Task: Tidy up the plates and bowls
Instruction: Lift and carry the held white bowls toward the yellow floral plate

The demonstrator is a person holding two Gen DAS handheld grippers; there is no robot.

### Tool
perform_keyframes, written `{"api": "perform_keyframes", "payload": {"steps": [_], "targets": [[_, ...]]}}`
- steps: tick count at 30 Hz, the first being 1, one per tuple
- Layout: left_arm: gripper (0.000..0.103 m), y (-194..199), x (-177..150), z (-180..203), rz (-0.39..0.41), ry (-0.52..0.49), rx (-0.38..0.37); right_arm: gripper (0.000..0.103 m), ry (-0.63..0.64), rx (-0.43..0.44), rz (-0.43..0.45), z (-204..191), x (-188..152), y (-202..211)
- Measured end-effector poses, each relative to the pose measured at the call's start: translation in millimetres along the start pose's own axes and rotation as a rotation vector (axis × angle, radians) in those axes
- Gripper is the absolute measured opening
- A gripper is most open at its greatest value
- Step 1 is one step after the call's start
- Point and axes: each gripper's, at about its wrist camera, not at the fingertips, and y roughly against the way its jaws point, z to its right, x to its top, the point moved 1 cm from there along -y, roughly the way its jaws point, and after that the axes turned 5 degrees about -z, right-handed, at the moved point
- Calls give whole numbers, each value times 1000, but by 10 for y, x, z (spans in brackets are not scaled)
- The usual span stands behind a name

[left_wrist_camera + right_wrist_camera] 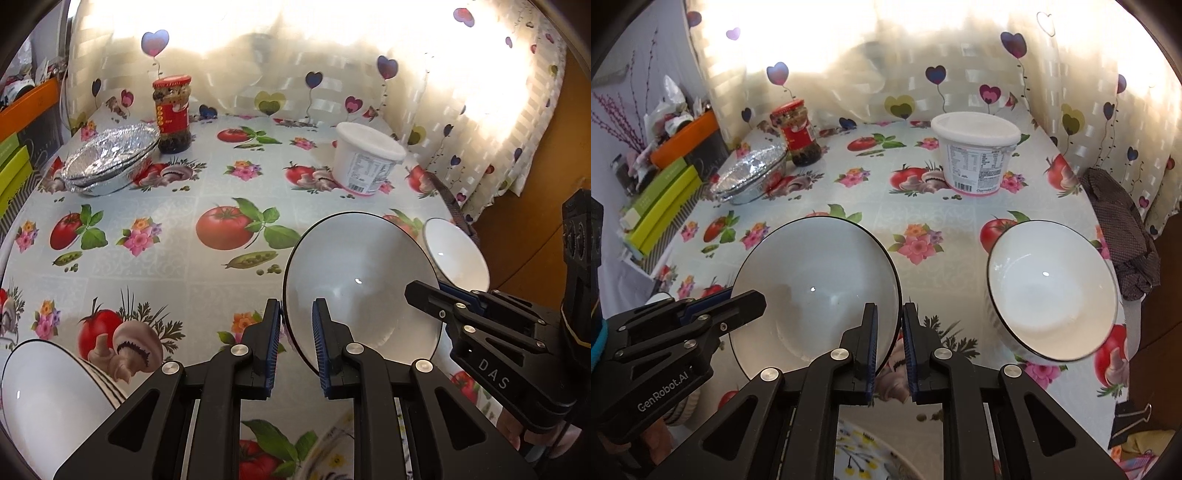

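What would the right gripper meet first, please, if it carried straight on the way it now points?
Little beyond what it already grips: the right gripper is shut on the rim of the large white bowl. Past that rim, the line probably reaches bare tablecloth before the white tub; depth is unclear.

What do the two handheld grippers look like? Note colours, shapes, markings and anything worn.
Both grippers, left gripper and right gripper, are matte black linkage frames with cut-outs, silver round pivot bolts and blue ribbed pads. One body reads "DAS", the other "GenRobot.AI". A blue cuff shows at the left wrist.
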Motion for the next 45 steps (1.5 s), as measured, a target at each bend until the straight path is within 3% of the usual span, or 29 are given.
{"api": "perform_keyframes", "payload": {"steps": [11,23,45], "targets": [[19,325,-169,176,33,-30,-34,14,-15,3,46,-17,-208,412],[19,466,-538,332,-3,-61,-65,14,-51,-4,64,-24,-637,750],[19,456,-1029,429,-84,-97,-66,14,-119,20,2,-7,-1265,756]]}}
